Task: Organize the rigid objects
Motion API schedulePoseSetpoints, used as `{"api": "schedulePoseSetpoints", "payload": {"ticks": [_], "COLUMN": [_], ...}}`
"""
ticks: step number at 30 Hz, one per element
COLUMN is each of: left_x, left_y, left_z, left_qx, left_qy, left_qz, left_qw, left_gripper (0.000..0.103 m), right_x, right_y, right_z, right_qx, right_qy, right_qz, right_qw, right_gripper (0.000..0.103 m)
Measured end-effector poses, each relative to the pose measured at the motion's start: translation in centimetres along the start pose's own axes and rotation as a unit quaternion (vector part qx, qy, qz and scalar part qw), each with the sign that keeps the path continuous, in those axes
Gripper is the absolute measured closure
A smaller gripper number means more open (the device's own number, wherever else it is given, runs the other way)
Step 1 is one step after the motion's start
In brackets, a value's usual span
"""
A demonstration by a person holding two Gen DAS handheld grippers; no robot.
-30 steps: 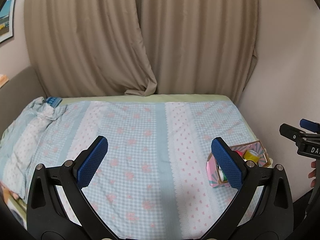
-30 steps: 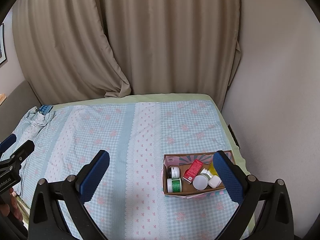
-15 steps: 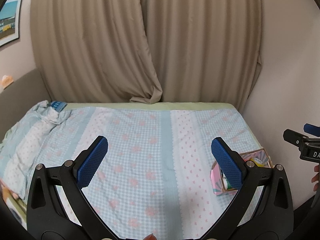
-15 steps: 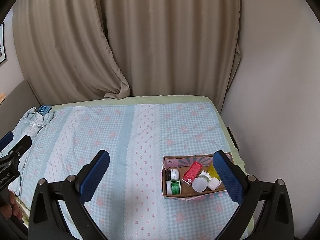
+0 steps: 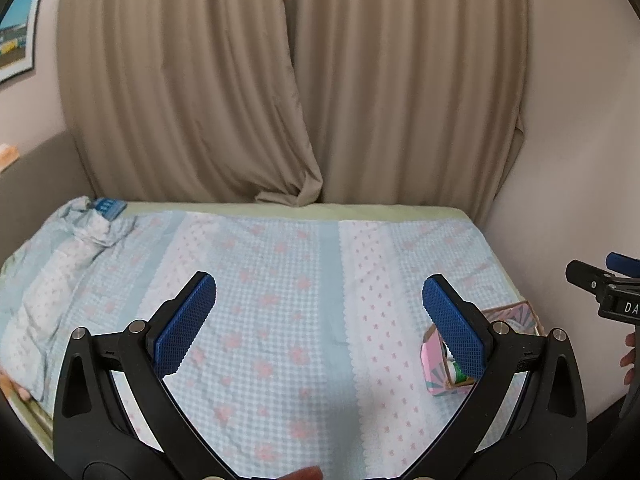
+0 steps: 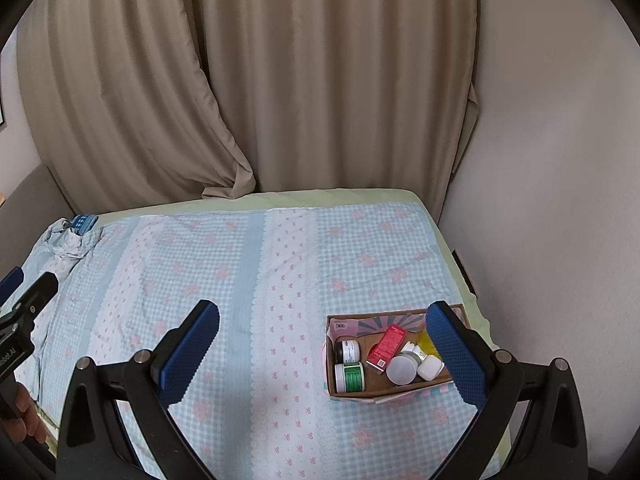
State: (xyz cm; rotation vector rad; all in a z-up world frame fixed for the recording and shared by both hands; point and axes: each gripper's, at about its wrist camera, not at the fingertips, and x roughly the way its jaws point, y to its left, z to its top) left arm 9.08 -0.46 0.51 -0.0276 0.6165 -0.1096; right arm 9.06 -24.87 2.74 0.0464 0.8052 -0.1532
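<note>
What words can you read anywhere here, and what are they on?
"DA", cut off by the picture's edge: on the right tongs' body, seen from the left wrist.
"obot.AI", start hidden: on the left tongs' body, seen from the right wrist.
Labels on the green jar, red carton and box: too small to read.

Counted: one cardboard box [image 6: 400, 389] holding two green-labelled jars [image 6: 349, 377], one red carton [image 6: 386, 346], two white-capped containers [image 6: 401, 369].
</note>
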Motion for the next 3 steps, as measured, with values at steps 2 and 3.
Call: {"api": "schedulePoseSetpoints", "payload": {"ticks": [2,3], "left_x": [0.9,1.5], "left_y": [0.6,0.9], "left_z": [0.0,0.0], "left_qx": [-0.005,-0.006], "left_qy": [0.009,0.015], "left_qz": [-0.009,-0.011], "left_qw": [0.9999,0.9998], "left_gripper": [0.0,0.0], "right_x": [0.5,0.7], "right_y": [0.3,0.5], "right_z": [0.1,0.1], "right_qx": [0.002,0.002], "right_qy": [0.002,0.004], "right_qz": [-0.004,-0.006], "right_qw": [1.0,1.0], "right_gripper": [0.0,0.0]}}
